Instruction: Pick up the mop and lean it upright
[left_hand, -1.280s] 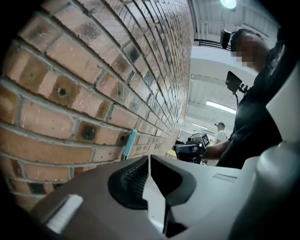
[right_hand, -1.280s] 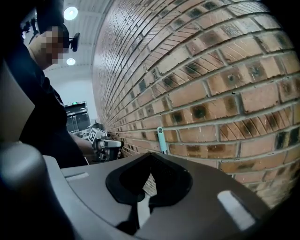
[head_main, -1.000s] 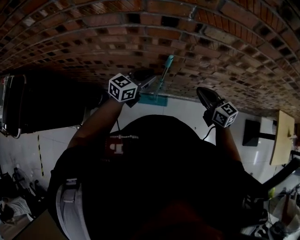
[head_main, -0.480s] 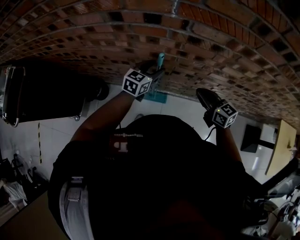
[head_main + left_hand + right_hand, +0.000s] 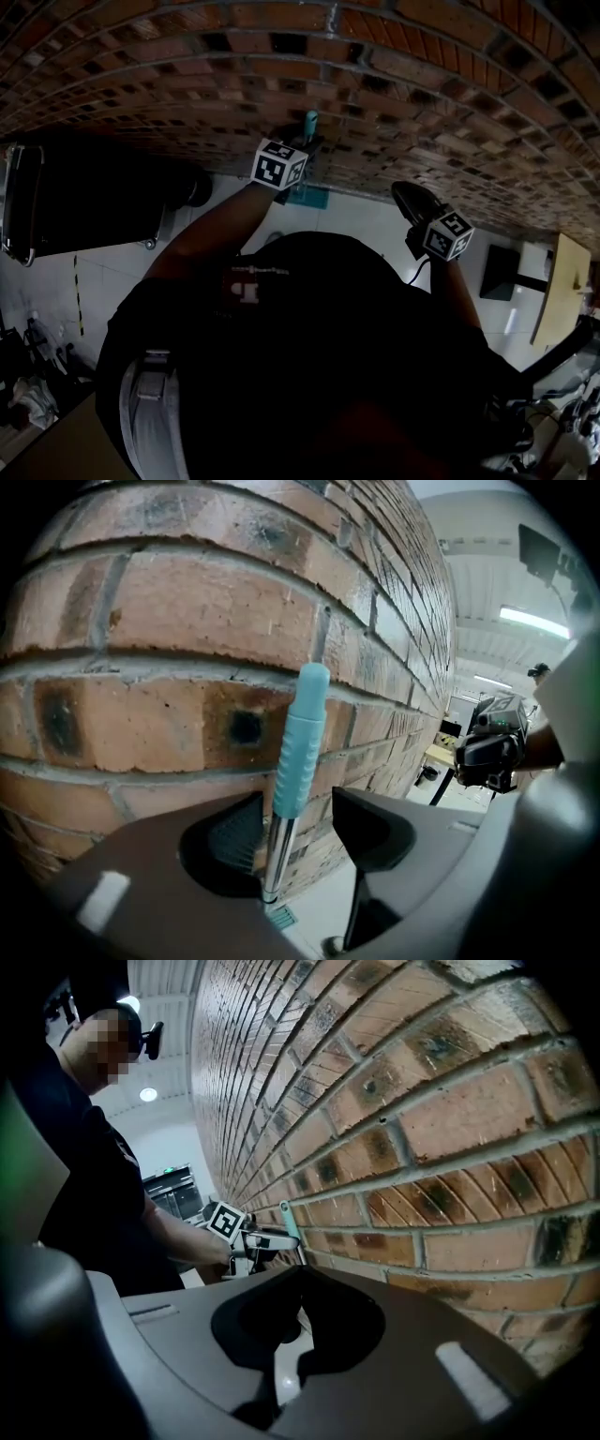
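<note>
Head view: the left tool [image 5: 302, 148] is raised to the brick wall [image 5: 422, 94], with the teal top of the mop [image 5: 310, 122] poking up just beyond it. The mop head [image 5: 307, 197] sits on the floor [image 5: 375, 220] below the tool, at the wall's foot. The right tool [image 5: 405, 192] hangs well off to the right, apart from the mop. Left gripper view: the jaws of the left tool [image 5: 305, 832] stand wide apart with the metal shaft [image 5: 275, 860] between them. The shaft lies close against the left pad and clear of the right one, so nothing is gripped. Ahead of the tool, the grip [image 5: 302, 742] looks to rest on the brick, so the mop seems to be standing on its own lean, and the step in hand is most likely the letting go. To do it well, first ease the tool slightly toward the left pad's side so that pad comes off the shaft. Then draw straight back along the jaws, away from the wall, with no sideways brush. Watch the grip for any slide along the brick while backing off. Right gripper view: the right tool [image 5: 300, 1279] has its jaws together with nothing between them. Past them the left tool and the mop show at the wall, so this tool is free to steady the shaft should it tip.
</note>
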Demonstrator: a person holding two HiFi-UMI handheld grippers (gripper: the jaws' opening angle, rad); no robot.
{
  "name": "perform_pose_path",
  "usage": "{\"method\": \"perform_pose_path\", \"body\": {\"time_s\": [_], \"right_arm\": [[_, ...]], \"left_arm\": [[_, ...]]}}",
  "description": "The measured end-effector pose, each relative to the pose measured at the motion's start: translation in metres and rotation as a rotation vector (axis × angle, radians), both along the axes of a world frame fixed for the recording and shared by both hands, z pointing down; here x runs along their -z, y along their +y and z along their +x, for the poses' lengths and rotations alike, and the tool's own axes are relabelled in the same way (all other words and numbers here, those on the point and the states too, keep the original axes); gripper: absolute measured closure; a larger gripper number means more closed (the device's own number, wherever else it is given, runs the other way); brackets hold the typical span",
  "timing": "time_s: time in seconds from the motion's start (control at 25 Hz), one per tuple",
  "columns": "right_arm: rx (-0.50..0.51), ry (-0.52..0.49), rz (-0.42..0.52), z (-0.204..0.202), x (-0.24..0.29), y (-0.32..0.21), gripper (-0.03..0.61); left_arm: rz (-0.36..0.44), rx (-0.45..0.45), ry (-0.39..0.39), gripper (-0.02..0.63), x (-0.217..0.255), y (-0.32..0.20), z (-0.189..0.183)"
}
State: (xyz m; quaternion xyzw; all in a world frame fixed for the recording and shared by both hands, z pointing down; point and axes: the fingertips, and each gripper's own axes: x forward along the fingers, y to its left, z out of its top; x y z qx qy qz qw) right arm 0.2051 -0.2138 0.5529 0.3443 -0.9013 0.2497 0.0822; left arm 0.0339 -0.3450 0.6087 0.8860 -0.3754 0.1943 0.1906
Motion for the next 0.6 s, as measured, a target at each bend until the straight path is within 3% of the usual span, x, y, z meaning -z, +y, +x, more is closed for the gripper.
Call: {"method": "perform_pose_path", "body": {"time_s": [0.16,0.36,0.6], "right_arm": [[-0.018,0.001,-0.002,0.003,0.001,0.002,0.565],[-0.024,-0.001,-0.021,0.006,-0.005,0.005,0.565],[-0.013,-0.007,-0.016,-0.001,-0.001,0.002,0.565]], "left_arm": [[0.036,0.028,-0.032,0.402,-0.004,-0.003,-0.003],[0.045,0.095,-0.066,0.500,-0.005,-0.011,-0.011],[0.039,0.058,-0.099,0.508,-0.005,-0.010,-0.010]]}}
